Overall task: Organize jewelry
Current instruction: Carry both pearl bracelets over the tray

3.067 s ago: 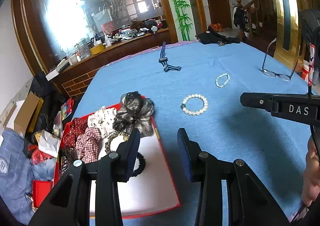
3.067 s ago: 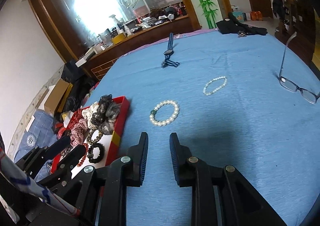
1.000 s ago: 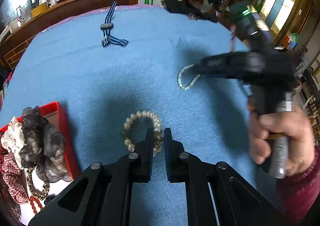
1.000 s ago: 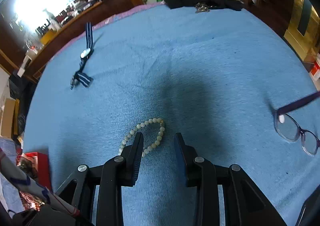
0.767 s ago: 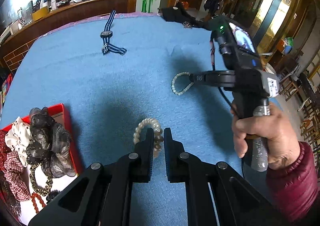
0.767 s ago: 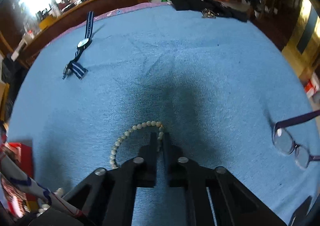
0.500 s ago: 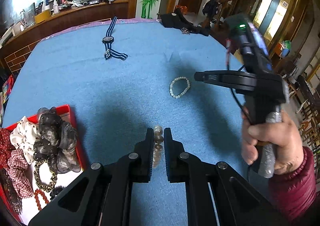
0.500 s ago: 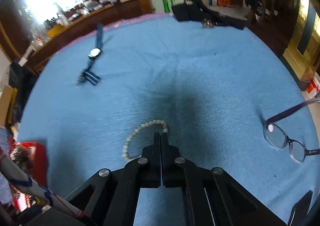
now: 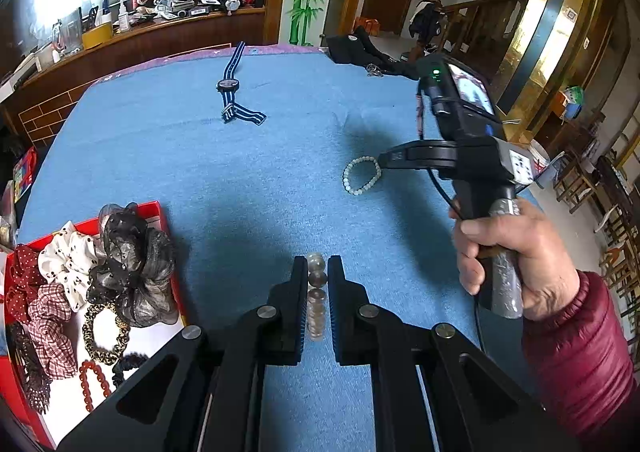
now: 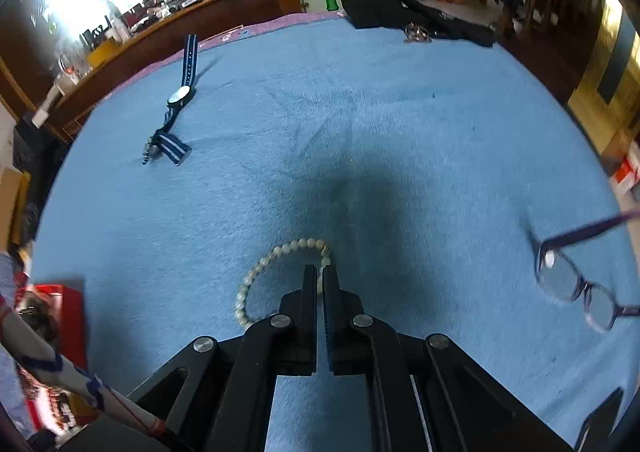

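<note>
Left wrist view: the left claw (image 9: 317, 292) pinches a large-bead bracelet (image 9: 316, 302) edge-on at lower centre, above the blue surface (image 9: 224, 172). Open cloth runs to the far edge at the top, broken only by a striped watch (image 9: 232, 92). A red tray (image 9: 162, 220) of scrunchies fills the lower left; a hand (image 9: 508, 248) holding the other tool stands at right.

Right wrist view: the right claw (image 10: 320, 284), pressed together, pinches a small-bead bracelet (image 10: 256, 272) lying at lower centre. Glasses (image 10: 576, 284) sit at right near the edge.
</note>
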{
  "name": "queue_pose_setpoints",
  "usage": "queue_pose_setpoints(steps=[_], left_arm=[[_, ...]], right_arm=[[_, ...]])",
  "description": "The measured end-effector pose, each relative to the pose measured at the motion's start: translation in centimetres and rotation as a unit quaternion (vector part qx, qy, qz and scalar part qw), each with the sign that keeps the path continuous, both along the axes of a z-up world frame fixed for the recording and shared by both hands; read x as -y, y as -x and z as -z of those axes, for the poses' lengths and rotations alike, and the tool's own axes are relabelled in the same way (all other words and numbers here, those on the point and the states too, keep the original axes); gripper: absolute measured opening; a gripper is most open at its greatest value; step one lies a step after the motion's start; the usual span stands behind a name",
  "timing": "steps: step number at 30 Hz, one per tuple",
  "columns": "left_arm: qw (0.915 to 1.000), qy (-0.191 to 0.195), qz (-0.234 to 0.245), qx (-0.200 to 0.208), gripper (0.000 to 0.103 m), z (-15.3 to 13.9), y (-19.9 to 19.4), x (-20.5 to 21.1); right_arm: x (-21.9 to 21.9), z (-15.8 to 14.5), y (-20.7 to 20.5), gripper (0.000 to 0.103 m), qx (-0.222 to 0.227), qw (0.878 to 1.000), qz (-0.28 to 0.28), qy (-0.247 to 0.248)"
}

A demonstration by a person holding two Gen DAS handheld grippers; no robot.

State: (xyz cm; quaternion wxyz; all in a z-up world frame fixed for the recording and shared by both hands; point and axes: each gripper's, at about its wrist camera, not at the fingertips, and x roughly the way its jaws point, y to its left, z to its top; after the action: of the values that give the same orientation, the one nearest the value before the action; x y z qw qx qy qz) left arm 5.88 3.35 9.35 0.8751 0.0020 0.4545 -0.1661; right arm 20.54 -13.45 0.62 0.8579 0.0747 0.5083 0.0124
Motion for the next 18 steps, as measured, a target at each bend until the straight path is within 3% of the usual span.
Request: queue_pose_setpoints(steps=[13, 18], left_arm=[[1.0, 0.007, -0.002, 0.0, 0.009, -0.2, 0.1, -0.5], [0.9999, 0.008, -0.005, 0.004, 0.009, -0.5, 0.5, -0.9]], right_arm=[[-1.0, 1.6, -1.2, 0.006, -0.018, 0.999, -0.015, 0.028], [0.0, 0.7, -0.3, 0.005, -0.002, 1.0, -0.004, 0.002]])
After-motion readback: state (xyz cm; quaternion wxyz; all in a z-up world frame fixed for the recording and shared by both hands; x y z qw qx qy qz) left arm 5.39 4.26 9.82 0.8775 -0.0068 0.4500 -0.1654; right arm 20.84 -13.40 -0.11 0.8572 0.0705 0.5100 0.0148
